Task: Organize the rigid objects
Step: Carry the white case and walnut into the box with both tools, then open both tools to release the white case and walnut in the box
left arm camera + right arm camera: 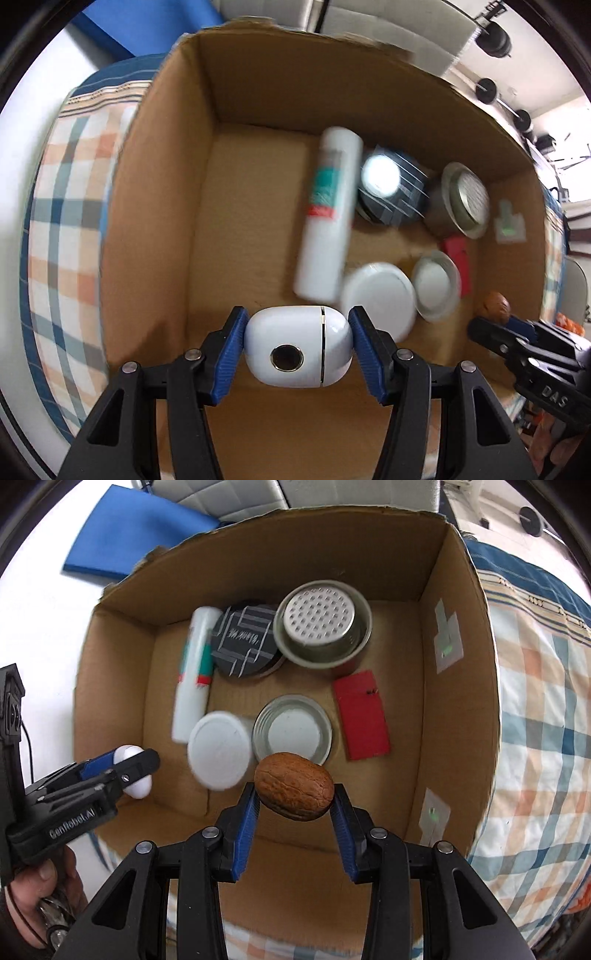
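Observation:
My left gripper (pixel 298 347) is shut on a white rounded case (pixel 295 349) with a dark round button, held above the near left part of an open cardboard box (pixel 258 92). In the right wrist view that same left gripper (pixel 125 771) and white case (pixel 138 786) show at the box's left side. My right gripper (pixel 293 801) is shut on a brown walnut (pixel 294 785), over the box's near edge. In the left wrist view the right gripper (pixel 495 321) and walnut (pixel 496 303) sit at the right.
Inside the box (pixel 454 602) lie a white tube (pixel 194 672), a dark round tin (pixel 245 640), a metal strainer cup (pixel 323 622), a white lid (pixel 219 749), a metal lid (pixel 291 734) and a red card (pixel 364 716). A checked cloth (pixel 535 701) lies beneath.

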The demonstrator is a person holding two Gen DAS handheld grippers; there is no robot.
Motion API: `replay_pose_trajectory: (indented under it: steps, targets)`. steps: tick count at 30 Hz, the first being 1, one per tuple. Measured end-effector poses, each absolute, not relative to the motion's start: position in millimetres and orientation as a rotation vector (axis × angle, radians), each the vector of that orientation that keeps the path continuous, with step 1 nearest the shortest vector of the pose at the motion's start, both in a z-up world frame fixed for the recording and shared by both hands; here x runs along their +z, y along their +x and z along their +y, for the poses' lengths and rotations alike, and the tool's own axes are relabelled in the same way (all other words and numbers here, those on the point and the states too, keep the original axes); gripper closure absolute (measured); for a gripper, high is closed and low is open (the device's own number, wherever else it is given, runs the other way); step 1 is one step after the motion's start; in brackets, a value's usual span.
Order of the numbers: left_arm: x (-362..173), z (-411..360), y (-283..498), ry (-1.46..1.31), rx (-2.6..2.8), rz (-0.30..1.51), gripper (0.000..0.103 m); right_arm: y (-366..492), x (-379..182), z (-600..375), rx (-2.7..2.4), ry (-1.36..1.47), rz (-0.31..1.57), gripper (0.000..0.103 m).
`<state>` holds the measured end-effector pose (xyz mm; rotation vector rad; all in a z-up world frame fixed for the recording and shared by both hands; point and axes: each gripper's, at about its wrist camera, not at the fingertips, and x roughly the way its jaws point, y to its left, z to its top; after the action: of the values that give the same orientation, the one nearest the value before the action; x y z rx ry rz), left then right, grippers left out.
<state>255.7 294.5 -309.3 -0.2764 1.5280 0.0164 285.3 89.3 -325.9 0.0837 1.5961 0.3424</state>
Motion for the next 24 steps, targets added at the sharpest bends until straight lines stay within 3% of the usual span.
replay_pose_trajectory:
  steps: [17,21,23,24]
  targets:
    - [-334,286,333,-0.188,0.022,1.565,0.049,338,-358,130,0.341,0.108,1.620,0.060]
    - [-334,289,342,-0.218,-0.004,1.576,0.043,341,-369,128,0.336,0.123,1.634,0.060]
    - [-331,287,341,-0.222,-0.007,1.570,0.040,343,-370,127,0.327,0.122,1.635,0.055]
    - [-328,285,340,-0.221,-0.009,1.565,0.038,343,-370,124,0.322,0.126,1.634,0.048]
